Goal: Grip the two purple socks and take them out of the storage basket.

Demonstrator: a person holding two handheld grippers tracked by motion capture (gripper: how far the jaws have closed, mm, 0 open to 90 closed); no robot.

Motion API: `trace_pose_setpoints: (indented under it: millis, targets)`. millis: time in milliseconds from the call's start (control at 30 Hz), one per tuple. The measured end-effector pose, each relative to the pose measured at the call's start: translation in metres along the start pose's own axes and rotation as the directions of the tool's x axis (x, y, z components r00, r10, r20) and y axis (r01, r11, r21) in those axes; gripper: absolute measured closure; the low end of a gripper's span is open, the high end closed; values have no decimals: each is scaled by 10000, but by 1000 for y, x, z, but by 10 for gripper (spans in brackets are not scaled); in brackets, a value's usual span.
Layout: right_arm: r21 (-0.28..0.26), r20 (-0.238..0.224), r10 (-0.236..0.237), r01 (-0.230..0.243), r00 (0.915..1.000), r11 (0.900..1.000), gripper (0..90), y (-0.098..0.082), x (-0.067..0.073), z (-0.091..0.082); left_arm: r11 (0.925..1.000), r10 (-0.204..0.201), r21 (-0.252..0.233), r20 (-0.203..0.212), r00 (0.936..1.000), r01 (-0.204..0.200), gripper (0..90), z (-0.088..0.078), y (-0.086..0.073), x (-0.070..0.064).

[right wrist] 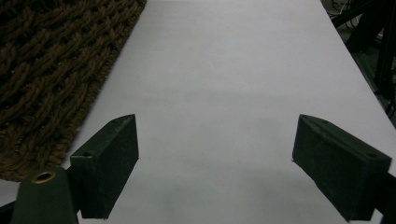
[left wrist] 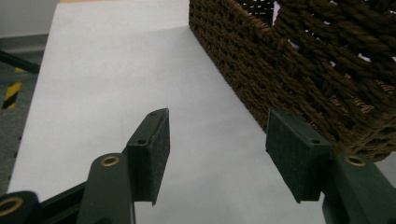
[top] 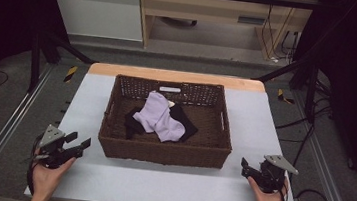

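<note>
We see a wicker basket (top: 163,151) holding lilac socks (top: 159,119) atop black cloth (top: 187,123). Flanking its near corners, the left gripper (top: 77,144) and right gripper (top: 246,167) hover, jaws spread, empty.

Brown wicker basket (top: 111,144) mid-desk (top: 167,185), toward far edge. Inside: lilac sock (top: 159,118) lying over dark cloth (top: 189,126). Left gripper (top: 80,146) held near the basket's near-left corner, jaws apart. Right gripper (top: 246,168) near the near-right corner, clear of the basket, jaw gap unclear.

Socks (top: 159,120) in basket (top: 161,151), mid table (top: 167,187).
</note>
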State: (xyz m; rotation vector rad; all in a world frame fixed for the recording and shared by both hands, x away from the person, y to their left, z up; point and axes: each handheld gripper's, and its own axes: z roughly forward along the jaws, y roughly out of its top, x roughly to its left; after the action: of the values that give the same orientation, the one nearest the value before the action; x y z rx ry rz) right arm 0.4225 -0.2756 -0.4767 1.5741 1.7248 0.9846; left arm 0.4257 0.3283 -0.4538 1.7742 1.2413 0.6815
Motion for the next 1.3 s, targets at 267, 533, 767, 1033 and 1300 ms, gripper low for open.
trace_pose_setpoints:
  millis: [267,533,767,1033,1300]
  targets:
    - [0,-173,-75,75,9998,10000,144,0,4,-1,9999,-18,-150,-49,10000,18,419,-11,9,-3]
    - [-115,-155,-148,146,9998,9998,144,1,6,-2,9950,-535,-839,157,9984,546,446,-27,27,-5]
    - [-195,-161,-125,122,9998,9997,157,1,3,-3,9944,-168,-1041,340,9993,203,489,-34,41,-16]
    - [-163,-267,-159,154,9995,9997,180,1,3,-3,9885,63,-1510,545,9985,20,499,-35,64,-28]
    - [-152,-334,-205,200,9992,9997,190,2,3,-2,9802,470,-1957,795,9957,-306,492,-29,101,-42]
